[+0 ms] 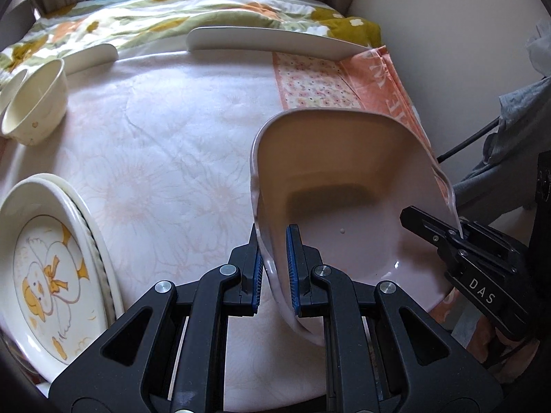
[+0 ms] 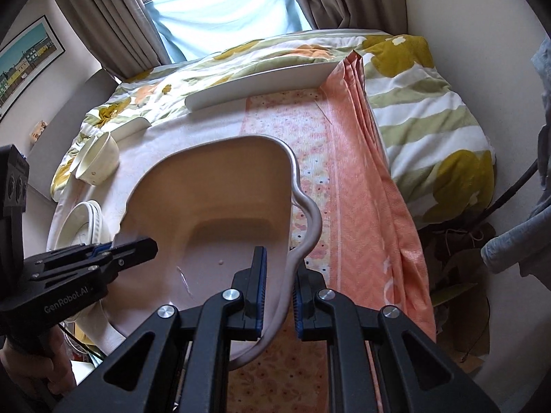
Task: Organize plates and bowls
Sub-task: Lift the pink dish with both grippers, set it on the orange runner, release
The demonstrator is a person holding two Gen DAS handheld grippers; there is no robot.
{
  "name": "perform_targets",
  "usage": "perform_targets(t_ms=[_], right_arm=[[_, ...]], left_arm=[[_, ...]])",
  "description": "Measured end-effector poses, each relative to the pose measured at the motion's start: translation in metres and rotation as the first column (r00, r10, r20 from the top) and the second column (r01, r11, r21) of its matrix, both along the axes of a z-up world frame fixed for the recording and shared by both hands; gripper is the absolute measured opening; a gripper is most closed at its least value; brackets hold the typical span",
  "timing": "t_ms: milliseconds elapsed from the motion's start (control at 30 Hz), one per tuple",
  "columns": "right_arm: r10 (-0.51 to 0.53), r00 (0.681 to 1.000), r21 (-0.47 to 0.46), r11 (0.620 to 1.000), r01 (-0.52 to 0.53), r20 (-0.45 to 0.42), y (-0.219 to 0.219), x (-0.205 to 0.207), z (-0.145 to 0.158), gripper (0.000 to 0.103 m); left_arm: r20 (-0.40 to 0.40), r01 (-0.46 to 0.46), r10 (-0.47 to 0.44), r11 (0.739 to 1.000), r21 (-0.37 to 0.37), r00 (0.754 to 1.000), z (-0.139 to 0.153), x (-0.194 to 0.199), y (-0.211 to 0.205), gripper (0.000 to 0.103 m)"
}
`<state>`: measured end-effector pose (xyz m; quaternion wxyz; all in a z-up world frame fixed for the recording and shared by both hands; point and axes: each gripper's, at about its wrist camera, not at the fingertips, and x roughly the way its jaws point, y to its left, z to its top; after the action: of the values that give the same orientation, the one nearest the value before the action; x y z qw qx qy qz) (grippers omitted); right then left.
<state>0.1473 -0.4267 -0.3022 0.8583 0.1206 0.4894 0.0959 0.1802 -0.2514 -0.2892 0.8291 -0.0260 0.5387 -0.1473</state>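
One pink dish (image 1: 344,179) is clamped by both grippers: left gripper (image 1: 275,268) pinches its left rim, right gripper (image 2: 277,292) its right rim, above the tablecloth (image 1: 165,130). Left of the left gripper: one stack of chick-print plates (image 1: 44,268), count unclear, cut off by the frame. Ahead-left: two cream bowls (image 1: 38,103), the farther mostly cut off. Ahead: two white dishes (image 1: 275,39), partly hidden.

Pale pink dish (image 1: 344,179), duck-patterned cream plate (image 1: 51,261)
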Motion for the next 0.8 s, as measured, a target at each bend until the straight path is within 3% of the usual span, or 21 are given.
perform_targets(t_ms=[533, 633, 700, 800], right_arm=[[0.025, 1.000, -0.003, 1.000, -0.025, -0.010, -0.0007, -0.0011, -0.0092, 0.012], [0.034, 0.999, -0.013, 0.999, -0.034, -0.012, 0.0006, -0.0004, -0.0100, 0.012], [0.039, 0.999, -0.021, 0.999, -0.039, -0.015, 0.0026, -0.0005, -0.0093, 0.012], [0.047, 0.999, -0.040, 0.998, -0.047, -0.009, 0.0039, -0.0018, -0.0080, 0.013]], left_arm=[[-0.004, 0.007, -0.007, 0.999, 0.039, 1.000, -0.0051, 0.0052, -0.0007, 0.012], [0.002, 0.015, -0.015, 0.998, 0.058, 1.000, -0.0050, 0.0047, -0.0025, 0.026], [0.015, 0.014, -0.015, 0.998, 0.066, 1.000, -0.0030, 0.0040, -0.0030, 0.051], [0.038, 0.005, -0.007, 0.998, 0.060, 0.999, 0.0033, 0.0034, -0.0016, 0.060]])
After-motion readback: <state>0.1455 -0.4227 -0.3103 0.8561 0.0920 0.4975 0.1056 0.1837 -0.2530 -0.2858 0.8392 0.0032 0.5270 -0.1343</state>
